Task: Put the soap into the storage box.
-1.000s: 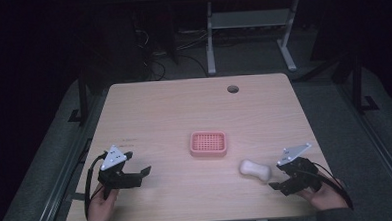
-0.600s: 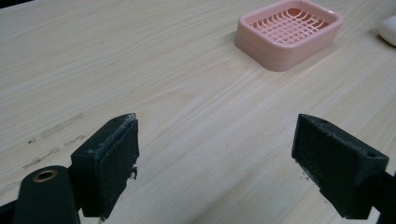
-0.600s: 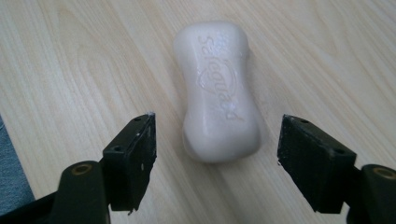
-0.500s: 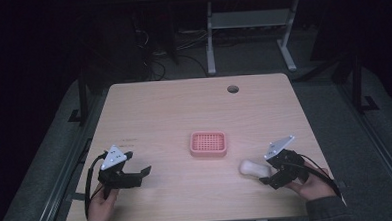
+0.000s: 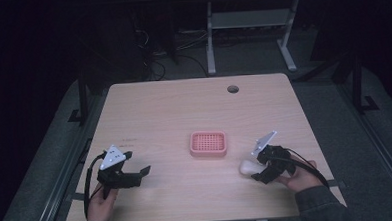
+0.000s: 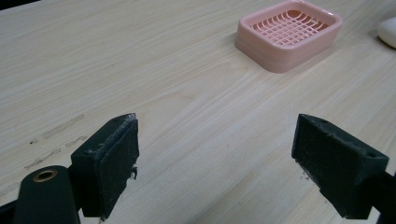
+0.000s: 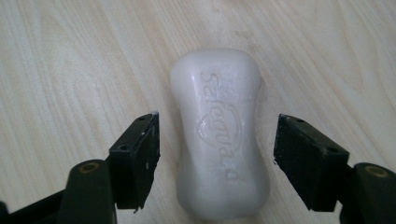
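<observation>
Lying flat, soap bar [image 7: 218, 135], long axis along right tool [image 7: 215, 154].

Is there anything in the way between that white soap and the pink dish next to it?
Nothing visible. The soap bar lies flat on the table between the right gripper's open jaws, which have just been closing and are not yet pressing it. Only bare wood lies between it and the pink soap dish.
</observation>
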Available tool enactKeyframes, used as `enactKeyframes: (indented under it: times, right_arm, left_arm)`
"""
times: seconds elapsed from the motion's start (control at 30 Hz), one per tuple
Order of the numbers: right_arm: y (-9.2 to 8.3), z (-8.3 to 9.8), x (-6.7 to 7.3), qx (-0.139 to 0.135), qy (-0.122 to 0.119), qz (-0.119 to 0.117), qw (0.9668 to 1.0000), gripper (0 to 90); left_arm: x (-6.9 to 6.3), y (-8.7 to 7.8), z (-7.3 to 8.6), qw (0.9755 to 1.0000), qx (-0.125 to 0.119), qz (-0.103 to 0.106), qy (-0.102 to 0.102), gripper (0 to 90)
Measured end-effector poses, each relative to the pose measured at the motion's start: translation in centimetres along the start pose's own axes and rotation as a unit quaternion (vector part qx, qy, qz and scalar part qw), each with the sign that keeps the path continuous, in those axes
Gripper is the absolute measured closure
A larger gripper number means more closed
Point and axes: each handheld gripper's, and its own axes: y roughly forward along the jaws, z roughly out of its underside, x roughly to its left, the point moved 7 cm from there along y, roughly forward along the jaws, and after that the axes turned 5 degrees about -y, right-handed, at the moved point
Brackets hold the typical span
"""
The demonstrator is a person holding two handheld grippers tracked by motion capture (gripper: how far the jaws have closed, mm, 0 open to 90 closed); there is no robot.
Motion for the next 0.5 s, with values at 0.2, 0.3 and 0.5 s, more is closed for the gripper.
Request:
enactKeyframes:
  times: [0.2, 0.3, 0.5]
  right_arm:
    - [0.7, -0.3, -0.1, 0.021, -0.007, -0.011, 0.9997, 36.5]
    - [1.0, -0.3, -0.2, 0.031, -0.01, -0.013, 0.9994, 38.7]
    - [1.4, -0.4, -0.2, 0.05, -0.02, -0.014, 0.9985, 43.8]
  left_arm:
    - [0.0, 0.0, 0.0, 1.0, -0.001, 0.0, -0.004, 14.5]
    - [0.1, 0.0, 0.0, 1.0, -0.002, 0.0, -0.006, 14.5]
    - [0.0, 0.0, 0.0, 1.0, -0.001, 0.001, -0.005, 14.6]
